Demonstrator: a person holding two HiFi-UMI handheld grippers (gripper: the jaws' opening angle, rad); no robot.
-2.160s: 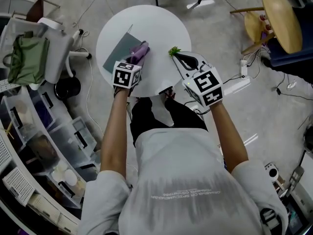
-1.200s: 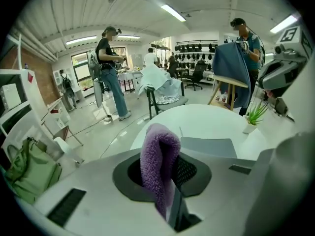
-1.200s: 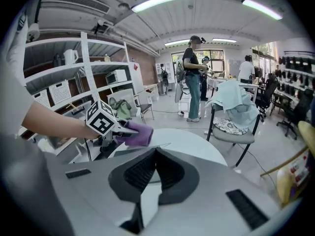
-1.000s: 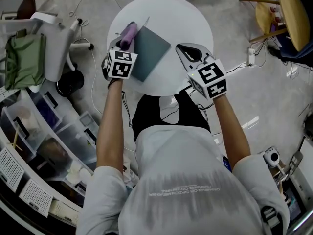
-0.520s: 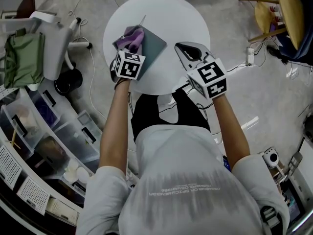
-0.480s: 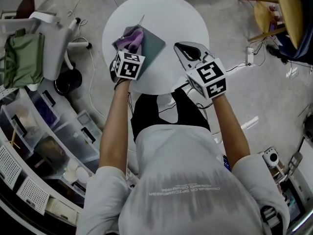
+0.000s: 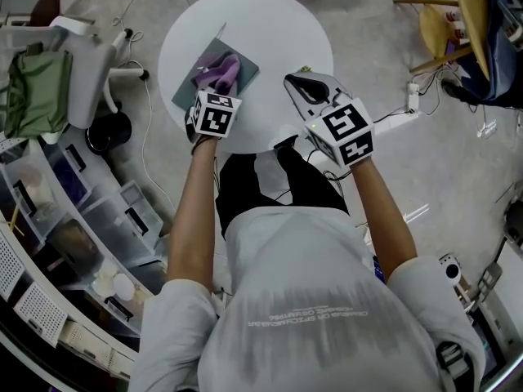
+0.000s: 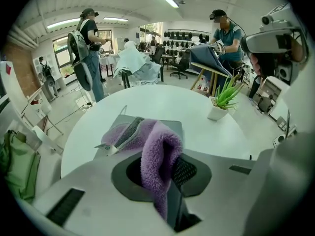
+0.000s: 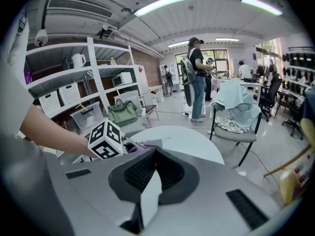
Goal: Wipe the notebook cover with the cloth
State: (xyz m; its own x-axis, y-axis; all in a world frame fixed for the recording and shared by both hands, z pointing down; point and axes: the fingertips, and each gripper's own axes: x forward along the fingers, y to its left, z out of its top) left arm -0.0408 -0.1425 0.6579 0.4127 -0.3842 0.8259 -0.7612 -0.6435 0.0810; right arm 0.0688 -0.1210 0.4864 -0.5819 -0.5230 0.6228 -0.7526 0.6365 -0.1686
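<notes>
A grey notebook lies on the left part of the round white table. A purple cloth rests bunched on its cover. My left gripper is shut on the near end of the cloth, which runs forward onto the notebook. Just right of the notebook, over the table's near edge, my right gripper is shut with nothing between its fingers. In the right gripper view the left gripper's marker cube shows beside the table.
A small potted plant stands on the table right of the notebook. A chair with a green bag and storage shelves are at the left. A wooden stool is at the upper right. Other people stand farther off.
My left gripper has carried the cloth from the notebook's left edge onto its cover and pulled it back toward me. The right gripper has stayed shut near the table edge.
</notes>
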